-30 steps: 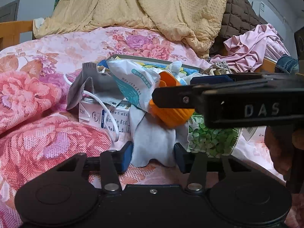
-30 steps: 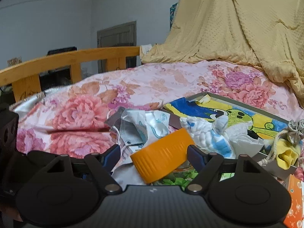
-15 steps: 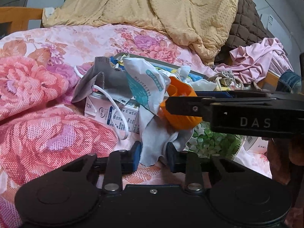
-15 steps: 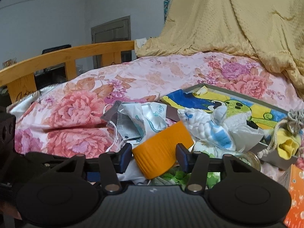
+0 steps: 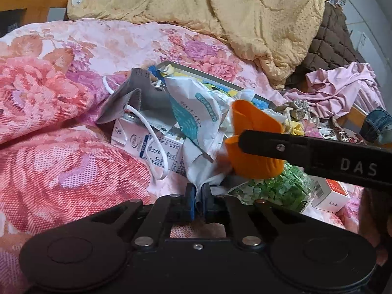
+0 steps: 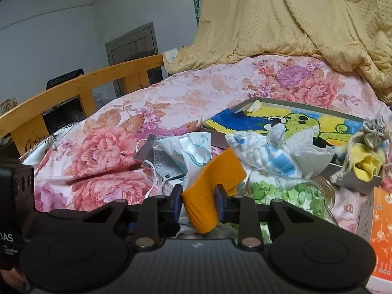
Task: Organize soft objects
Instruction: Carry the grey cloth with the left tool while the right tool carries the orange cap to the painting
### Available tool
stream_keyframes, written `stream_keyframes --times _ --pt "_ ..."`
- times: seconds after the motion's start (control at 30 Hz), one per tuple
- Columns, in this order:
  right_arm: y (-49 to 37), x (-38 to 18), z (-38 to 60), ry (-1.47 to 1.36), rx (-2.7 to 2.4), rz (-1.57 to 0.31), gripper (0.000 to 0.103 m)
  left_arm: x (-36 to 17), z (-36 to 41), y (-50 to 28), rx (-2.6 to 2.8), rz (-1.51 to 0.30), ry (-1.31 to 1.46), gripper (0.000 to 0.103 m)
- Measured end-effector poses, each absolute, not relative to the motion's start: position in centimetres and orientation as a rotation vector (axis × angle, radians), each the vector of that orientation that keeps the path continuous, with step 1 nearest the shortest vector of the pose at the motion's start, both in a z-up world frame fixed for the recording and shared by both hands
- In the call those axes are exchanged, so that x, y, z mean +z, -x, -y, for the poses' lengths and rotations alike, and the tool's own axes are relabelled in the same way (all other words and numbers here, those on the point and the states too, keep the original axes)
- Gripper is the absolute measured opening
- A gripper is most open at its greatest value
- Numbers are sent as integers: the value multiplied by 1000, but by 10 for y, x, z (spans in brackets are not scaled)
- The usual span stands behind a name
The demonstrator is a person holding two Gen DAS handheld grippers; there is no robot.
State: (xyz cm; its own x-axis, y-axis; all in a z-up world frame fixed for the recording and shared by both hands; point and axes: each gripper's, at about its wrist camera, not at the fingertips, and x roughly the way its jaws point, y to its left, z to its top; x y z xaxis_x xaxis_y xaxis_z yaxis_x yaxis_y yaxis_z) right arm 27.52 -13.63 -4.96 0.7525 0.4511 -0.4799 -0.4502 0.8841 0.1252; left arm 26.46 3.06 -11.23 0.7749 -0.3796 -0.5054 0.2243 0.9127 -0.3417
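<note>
A pile of soft things lies on the floral bedspread [image 5: 61, 166]. My left gripper [image 5: 199, 197] is shut on the lower edge of a white cloth [image 5: 198, 171] that hangs from the pile. My right gripper [image 6: 199, 202] is shut on a soft orange cup-shaped piece [image 6: 210, 186], squeezing it flat; it also shows in the left wrist view [image 5: 254, 142], with my right gripper's finger across it. A white and teal packet [image 5: 196, 112] and a grey mask [image 5: 132, 98] lie beside them.
A grey tray [image 6: 352, 174] with a cartoon picture holds a white and blue knitted item [image 6: 264, 152] and a yellow cloth [image 6: 370, 164]. A glass jar of green bits [image 6: 294, 193], a white carton [image 5: 147, 144], an orange box [image 6: 379, 242], a yellow quilt [image 5: 245, 19] and pink clothing [image 5: 343, 90] surround the pile.
Both grippers have closed: the left onto the white cloth, the right onto the orange piece, which is now squashed and folded. Both views have moved slightly closer.
</note>
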Motion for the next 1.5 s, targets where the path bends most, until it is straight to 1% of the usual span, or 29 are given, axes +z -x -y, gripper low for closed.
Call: stream_keyframes --times 0.27,0.53,0.77,0.93,1.3,1.5 --pt "-259 -39 145 -11 496 -530 25 -93 -17 -245 -263 -601 199 3" --pt "-231 -23 143 77 538 -459 22 -73 -4 -211 -234 -584 113 3" --pt "-220 -11 157 26 577 -456 22 -56 -8 -196 -195 -608 81 3" --pt "-212 -4 170 -23 601 -454 22 -25 0 -189 -222 -606 34 3" --pt "-213 16 204 -100 563 -371 23 42 20 -198 -252 -544 27 3" --pt "-217 25 234 -165 496 -322 23 63 40 -225 -322 -522 157 3"
